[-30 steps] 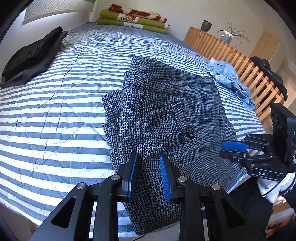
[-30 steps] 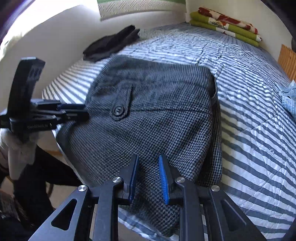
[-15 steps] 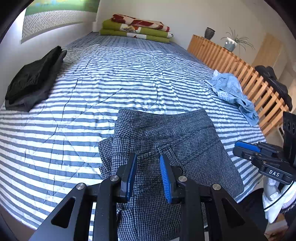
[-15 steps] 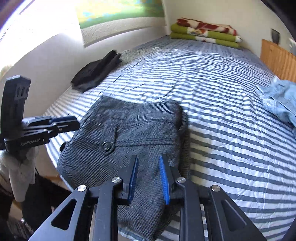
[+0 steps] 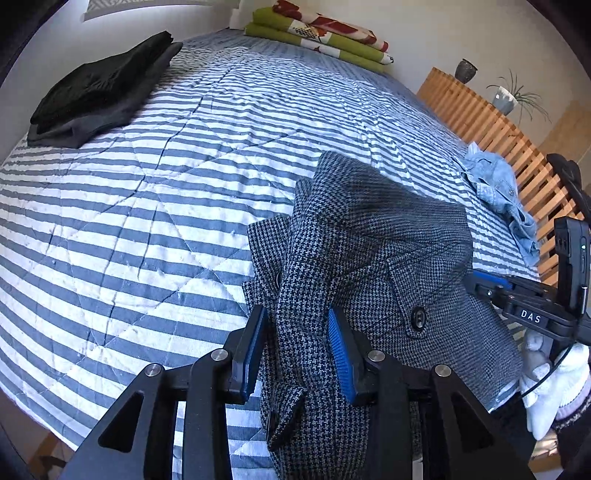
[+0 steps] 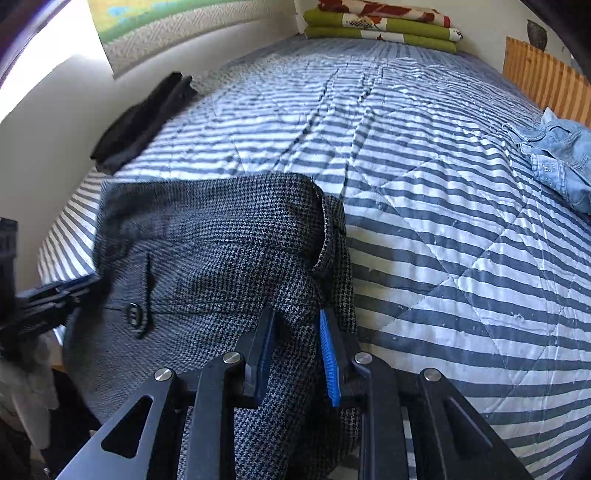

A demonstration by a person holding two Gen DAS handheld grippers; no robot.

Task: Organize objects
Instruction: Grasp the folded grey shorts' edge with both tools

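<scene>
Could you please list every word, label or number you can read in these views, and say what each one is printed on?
"DAS": white letters on the black body of the right hand-held gripper, seen in the left wrist view.
No readable text on the houndstooth trousers, the striped quilt or the folded blankets.

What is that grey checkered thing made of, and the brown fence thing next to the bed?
The checkered garment looks like thick woven cloth, maybe wool: a tiny black-and-grey houndstooth weave, matte, with soft folds and a sewn button. The slatted rail looks like wood: warm orange-brown, smooth upright slats, though the grain is too far away to see.
</scene>
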